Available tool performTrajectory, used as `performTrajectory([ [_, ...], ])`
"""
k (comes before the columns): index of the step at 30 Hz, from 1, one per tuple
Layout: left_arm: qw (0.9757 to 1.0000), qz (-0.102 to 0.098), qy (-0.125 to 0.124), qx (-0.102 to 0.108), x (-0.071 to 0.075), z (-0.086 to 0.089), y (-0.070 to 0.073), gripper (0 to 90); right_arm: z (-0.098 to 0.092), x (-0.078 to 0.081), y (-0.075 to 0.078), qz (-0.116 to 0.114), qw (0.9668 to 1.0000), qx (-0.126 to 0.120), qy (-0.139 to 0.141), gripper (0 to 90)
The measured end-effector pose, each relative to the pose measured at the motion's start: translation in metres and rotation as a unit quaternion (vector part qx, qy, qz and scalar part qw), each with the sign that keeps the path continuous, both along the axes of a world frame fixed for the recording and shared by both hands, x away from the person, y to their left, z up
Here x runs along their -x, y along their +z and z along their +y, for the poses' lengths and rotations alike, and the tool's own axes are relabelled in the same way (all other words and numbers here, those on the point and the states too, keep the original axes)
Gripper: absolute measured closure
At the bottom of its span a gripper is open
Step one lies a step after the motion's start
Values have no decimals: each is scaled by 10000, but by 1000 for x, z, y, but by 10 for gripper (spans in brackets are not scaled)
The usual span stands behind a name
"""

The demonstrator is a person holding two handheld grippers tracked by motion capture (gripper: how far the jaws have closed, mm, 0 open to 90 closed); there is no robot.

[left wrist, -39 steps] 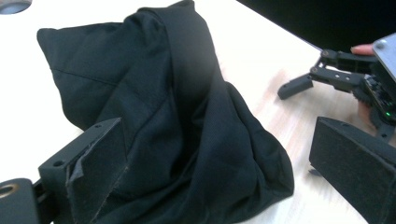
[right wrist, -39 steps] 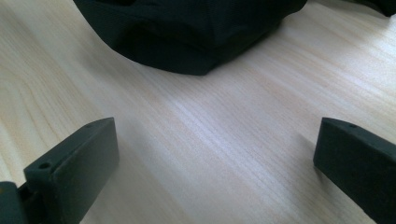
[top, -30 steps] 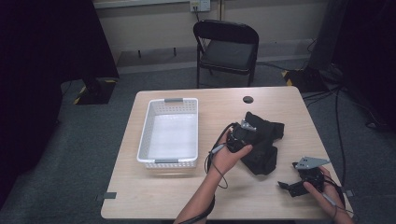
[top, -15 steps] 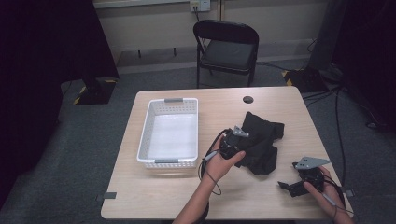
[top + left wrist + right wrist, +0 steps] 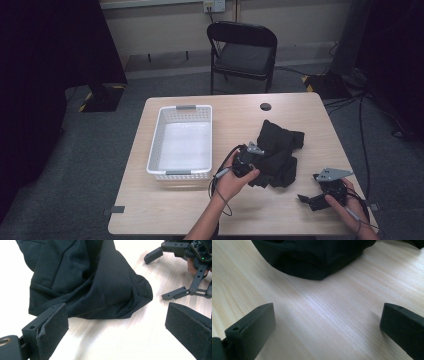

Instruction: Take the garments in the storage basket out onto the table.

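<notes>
Here, a pale wooden table (image 5: 165, 210) — grey carpet (image 5: 90, 165), black folding chair (image 5: 242, 47) behind.

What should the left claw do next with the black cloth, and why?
Probably ease forward and close on the near fold of the black cloth: the left claw is open, just short of its edge, holding nothing.

Left gripper (image 5: 248, 159): black frame, grey three-cornered plate on top, thin black cable looping toward 6 o'clock. Its pads (image 5: 53, 326): flat, matte black, square-cut, small screw holes along backing edge; brass insert at 8 o'clock. Right gripper (image 5: 320, 192): black linkage arms, grey plate, toothed gears, green LED. Forearms bare, no sleeves; dark band around left wrist.
</notes>
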State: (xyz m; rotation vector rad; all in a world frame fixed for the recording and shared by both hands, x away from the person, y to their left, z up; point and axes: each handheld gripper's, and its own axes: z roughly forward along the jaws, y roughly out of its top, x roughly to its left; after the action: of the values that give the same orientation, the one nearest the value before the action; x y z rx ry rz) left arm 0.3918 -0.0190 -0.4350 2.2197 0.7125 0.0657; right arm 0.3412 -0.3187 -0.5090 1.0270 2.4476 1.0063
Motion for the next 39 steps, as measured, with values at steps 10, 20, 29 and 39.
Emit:
performTrajectory([
  [10, 10000, 45, -11, 44, 10, 6, -9, 42, 0, 0, 0, 0, 10000, 1, -1, 0],
  [20, 9999, 164, 21, -14, 16, 18, -20, 42, 0, 0, 0, 0, 10000, 0, -1, 0],
  [29, 9997, 234, -8, -56, 20, 25, -26, 42, 0, 0, 0, 1, 10000, 1, -2, 0],
  [39, 9995, 310, -44, -29, 24, 32, -31, 42, 0, 0, 0, -1, 10000, 2, -1, 0],
])
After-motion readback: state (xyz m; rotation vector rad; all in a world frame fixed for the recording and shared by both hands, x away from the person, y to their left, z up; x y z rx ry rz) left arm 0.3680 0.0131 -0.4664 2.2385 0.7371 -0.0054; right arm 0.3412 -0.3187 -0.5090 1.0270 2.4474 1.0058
